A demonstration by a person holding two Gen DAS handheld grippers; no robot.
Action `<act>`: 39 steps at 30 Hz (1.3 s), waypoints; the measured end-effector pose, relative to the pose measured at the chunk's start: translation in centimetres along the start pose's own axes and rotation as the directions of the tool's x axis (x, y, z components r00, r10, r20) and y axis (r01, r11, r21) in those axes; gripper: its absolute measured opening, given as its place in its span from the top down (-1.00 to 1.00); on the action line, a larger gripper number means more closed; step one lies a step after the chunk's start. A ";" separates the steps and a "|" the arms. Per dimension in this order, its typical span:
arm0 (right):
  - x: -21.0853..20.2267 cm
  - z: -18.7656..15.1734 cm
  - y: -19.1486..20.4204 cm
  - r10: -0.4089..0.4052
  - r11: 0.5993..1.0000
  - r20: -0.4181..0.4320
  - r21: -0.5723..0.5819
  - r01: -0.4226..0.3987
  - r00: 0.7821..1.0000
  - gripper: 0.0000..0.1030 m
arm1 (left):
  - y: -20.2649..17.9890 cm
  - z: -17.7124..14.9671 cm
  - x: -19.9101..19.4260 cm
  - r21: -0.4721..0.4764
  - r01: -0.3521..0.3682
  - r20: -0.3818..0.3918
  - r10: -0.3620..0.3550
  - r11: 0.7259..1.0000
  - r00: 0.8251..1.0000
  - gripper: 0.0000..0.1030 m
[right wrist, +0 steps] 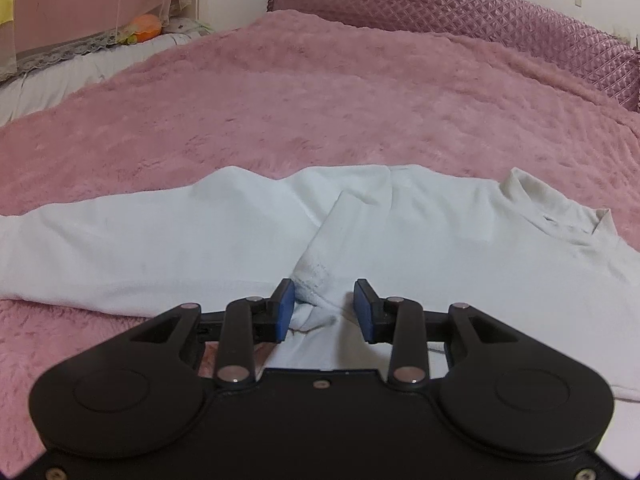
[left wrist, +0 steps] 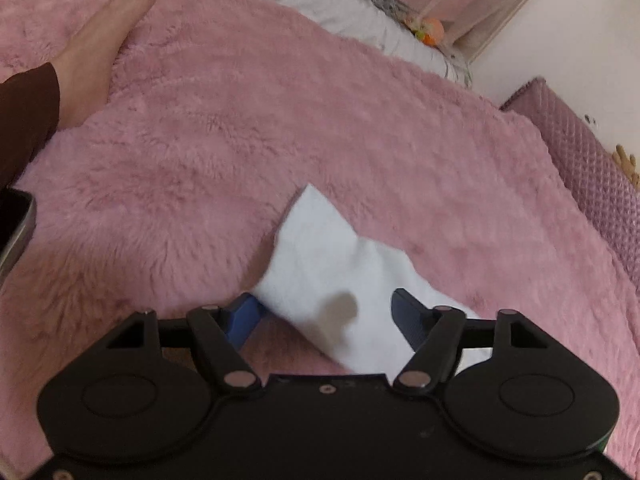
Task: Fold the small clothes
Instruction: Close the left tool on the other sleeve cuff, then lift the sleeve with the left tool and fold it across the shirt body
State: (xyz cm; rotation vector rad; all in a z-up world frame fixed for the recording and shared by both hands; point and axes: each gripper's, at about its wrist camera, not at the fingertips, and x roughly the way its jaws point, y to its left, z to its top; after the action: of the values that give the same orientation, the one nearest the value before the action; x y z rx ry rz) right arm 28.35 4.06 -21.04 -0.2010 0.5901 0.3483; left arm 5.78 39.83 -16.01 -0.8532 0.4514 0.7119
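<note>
Blue-padded, the right gripper [right wrist: 325,307] stands partly open astride a bunched sleeve cuff of the white turtleneck top [right wrist: 440,232], gripping nothing, while the left gripper [left wrist: 325,316] gapes wide over the top's corner, all on a fluffy pink blanket [right wrist: 320,100].

Matt white cloth garment [right wrist: 200,240], fluffy pink blanket [right wrist: 320,100]

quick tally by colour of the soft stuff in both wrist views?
White: 1, the garment
Pink: 2, the furry blanket and the quilted headboard cover
Grey: 1, the sheet
Orange: 1, the plush toy
Total: 5
</note>
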 end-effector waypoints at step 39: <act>-6.3 -0.7 -8.9 0.022 0.991 0.071 0.129 -0.031 0.997 0.11 | -24.9 -5.0 -3.3 -0.055 0.748 -0.211 -0.740 0.662 0.639 0.99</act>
State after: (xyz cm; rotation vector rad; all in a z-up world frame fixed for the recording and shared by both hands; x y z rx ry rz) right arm 26.50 -5.99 -17.19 -0.0557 0.5448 0.3399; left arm 21.12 23.24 -3.96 -0.9860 0.2565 -0.1740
